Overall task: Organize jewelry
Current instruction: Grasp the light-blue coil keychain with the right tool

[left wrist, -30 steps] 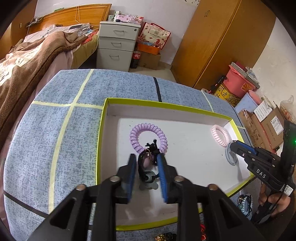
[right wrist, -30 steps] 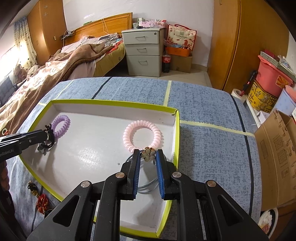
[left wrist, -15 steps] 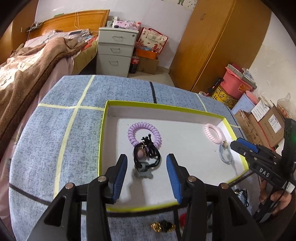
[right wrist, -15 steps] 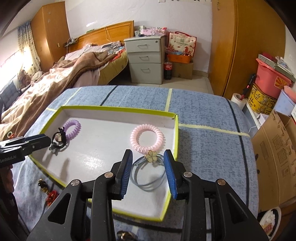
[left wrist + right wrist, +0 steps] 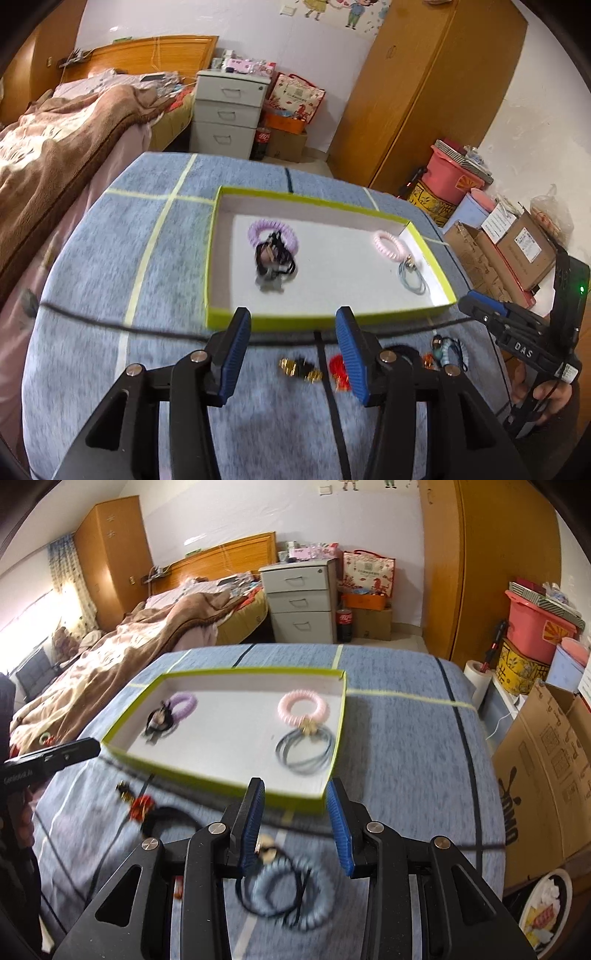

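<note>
- Progress, left wrist view: the tray (image 5: 428, 240) already holds four pieces. A purple coil (image 5: 272, 232) sits near its far left corner with a black tie (image 5: 274, 259) touching it; a pink coil (image 5: 387, 240) and a grey-blue band (image 5: 413, 281) lie by its right edge.
- Left gripper (image 5: 293, 349) hangs over the table just short of the tray's near edge, jaws wide apart and empty.
- Still outside the tray, near the table's near edge: a gold piece (image 5: 300, 370), a red piece (image 5: 339, 370) and a blue coil (image 5: 451, 350).
- Right wrist view: right gripper (image 5: 295, 827) is likewise spread and holding nothing, poised above the blue coil (image 5: 295, 893) and a dark band tangled with it; a small charm (image 5: 266, 853) lies beside one pad.
- Red piece (image 5: 142, 805) and gold piece (image 5: 123, 789) lie beyond the tray's near left corner.
- Roughly half done, I judge: four pieces in, several loose pieces left.
</note>
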Motion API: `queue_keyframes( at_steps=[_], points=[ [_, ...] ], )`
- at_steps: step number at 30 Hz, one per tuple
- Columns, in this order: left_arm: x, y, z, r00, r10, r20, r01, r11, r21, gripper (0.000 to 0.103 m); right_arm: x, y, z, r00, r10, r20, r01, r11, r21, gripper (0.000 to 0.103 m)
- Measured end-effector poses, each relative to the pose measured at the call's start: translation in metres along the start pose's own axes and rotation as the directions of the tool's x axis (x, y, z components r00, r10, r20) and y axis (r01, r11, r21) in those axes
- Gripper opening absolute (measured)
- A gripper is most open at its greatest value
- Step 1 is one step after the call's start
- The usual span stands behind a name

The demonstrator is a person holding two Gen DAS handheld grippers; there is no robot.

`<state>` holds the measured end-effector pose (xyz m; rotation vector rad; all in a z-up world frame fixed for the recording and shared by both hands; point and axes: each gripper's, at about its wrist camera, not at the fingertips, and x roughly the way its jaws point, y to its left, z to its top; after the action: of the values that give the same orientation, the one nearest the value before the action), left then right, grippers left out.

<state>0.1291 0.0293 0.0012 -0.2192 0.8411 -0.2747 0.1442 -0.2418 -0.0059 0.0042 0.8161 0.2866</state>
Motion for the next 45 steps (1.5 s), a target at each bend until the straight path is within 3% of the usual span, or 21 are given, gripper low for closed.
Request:
queue_keyframes(
  at_steps=[11, 28, 33, 45],
  points=[
    [-0.002, -0.003, -0.024, 1.0, -0.003, -0.015, 0.004, 1.0, 0.013, 0.05, 0.003, 0.012, -0.029, 0.998, 0.04, -0.054, -0.042, 0.998, -0.039, 0.037],
    [0.007, 0.001, -0.033, 0.998, 0.002, -0.055, -0.001, 1.0, 0.009, 0.054, 0.024, 0.031, -0.032, 0.992, -0.047, -0.116, 0.03, 0.989, -0.143, 0.038],
    [0.009, 0.002, -0.032, 0.998, 0.002, -0.058, -0.001, 1.0, 0.009, 0.054, 0.026, 0.035, -0.034, 0.989, -0.092, -0.116, 0.07, 0.98, -0.185, 0.018],
    [0.009, 0.003, -0.034, 0.998, -0.011, -0.063, 0.012, 1.0, 0.009, 0.054, 0.01, 0.023, -0.031, 0.997, -0.052, -0.057, 0.046, 0.992, -0.114, 0.016]
  ],
)
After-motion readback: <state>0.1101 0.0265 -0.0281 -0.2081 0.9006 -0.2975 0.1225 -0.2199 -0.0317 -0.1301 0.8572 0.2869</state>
